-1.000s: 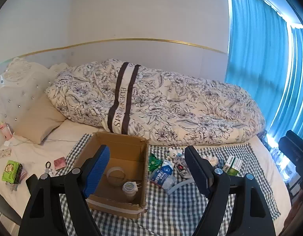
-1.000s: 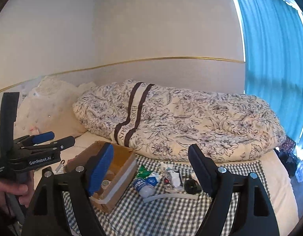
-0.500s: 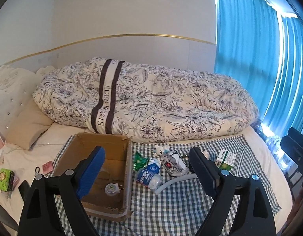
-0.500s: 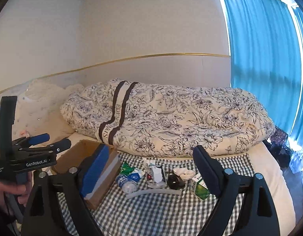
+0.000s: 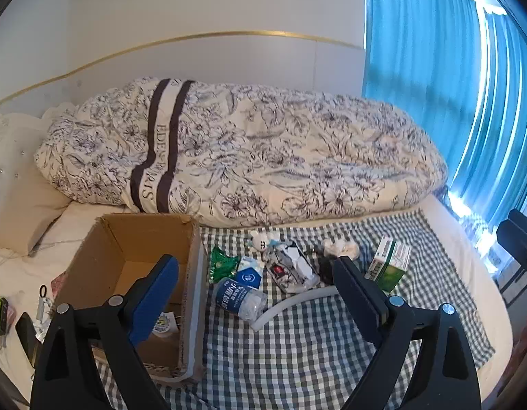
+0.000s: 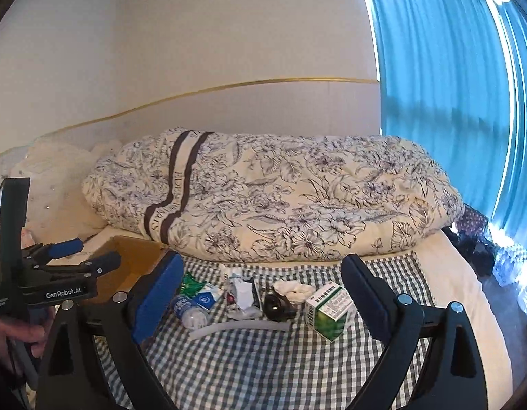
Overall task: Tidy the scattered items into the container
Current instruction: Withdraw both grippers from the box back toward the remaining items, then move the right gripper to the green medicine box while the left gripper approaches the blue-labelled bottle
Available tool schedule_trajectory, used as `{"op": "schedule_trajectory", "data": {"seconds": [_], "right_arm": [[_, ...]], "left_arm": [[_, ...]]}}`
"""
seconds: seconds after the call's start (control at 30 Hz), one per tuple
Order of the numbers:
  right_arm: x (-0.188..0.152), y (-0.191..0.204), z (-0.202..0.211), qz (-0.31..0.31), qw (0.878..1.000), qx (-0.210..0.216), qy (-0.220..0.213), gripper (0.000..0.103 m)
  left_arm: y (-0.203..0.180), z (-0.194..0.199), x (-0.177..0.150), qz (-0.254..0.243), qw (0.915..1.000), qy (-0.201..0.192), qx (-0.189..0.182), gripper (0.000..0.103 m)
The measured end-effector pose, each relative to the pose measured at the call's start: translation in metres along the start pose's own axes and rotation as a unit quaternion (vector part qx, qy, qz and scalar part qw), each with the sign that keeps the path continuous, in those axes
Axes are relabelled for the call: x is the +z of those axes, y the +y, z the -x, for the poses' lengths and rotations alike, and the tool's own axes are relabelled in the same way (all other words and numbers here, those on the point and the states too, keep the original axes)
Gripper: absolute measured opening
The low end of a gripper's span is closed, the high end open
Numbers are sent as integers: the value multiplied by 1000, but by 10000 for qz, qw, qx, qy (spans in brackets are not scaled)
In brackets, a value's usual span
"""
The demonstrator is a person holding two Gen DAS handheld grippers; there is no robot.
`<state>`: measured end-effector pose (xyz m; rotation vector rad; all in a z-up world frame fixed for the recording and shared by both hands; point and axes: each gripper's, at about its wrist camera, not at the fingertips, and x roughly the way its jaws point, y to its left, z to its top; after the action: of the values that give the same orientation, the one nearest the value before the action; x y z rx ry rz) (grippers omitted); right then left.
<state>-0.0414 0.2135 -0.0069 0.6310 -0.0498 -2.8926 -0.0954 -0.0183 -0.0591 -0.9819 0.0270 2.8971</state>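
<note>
Box (image 5: 133, 253) floor partly hidden behind left tool (image 5: 256, 280); label print on bottle (image 5: 239, 299) and carton (image 6: 328, 311) too small to read; right tool (image 5: 519, 242) cut off at frame edge.

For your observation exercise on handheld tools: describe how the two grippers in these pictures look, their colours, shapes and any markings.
Each gripper is black with two long angled fingers fixed by silver bolts. On both the left gripper and the right gripper, one finger carries a blue pad and the other a dark one. Seen from the side, the left one's body bears white "GenRobot.AI" lettering.
</note>
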Motion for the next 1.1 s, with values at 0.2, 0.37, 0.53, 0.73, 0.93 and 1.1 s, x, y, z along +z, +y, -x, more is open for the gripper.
{"op": "schedule_trajectory", "data": {"seconds": [0.2,0.37,0.53,0.73,0.93,1.1], "right_arm": [[-13,-9,-23,183,9997,-73,169,98],[-23,-19,-40,120,9995,-74,297,98],[-31,-29,-58,25,9989,-117,450,98],[-44,-39,-80,-62,9978,-133,644,98],[-60,-52,-105,-213,9957,-195,877,98],[-71,-63,-125,-351,9937,-219,1041,98]], "left_arm": [[-13,-30,-8,-351,9993,149,-64,96],[-16,-54,-16,-348,9986,352,-173,96],[-15,-82,-24,-190,9967,605,-498,96],[-17,-115,-36,-183,9949,871,-478,96],[-15,-144,-50,-94,9929,1088,-467,96],[-17,-164,-58,-159,9914,1224,-435,96]]}}
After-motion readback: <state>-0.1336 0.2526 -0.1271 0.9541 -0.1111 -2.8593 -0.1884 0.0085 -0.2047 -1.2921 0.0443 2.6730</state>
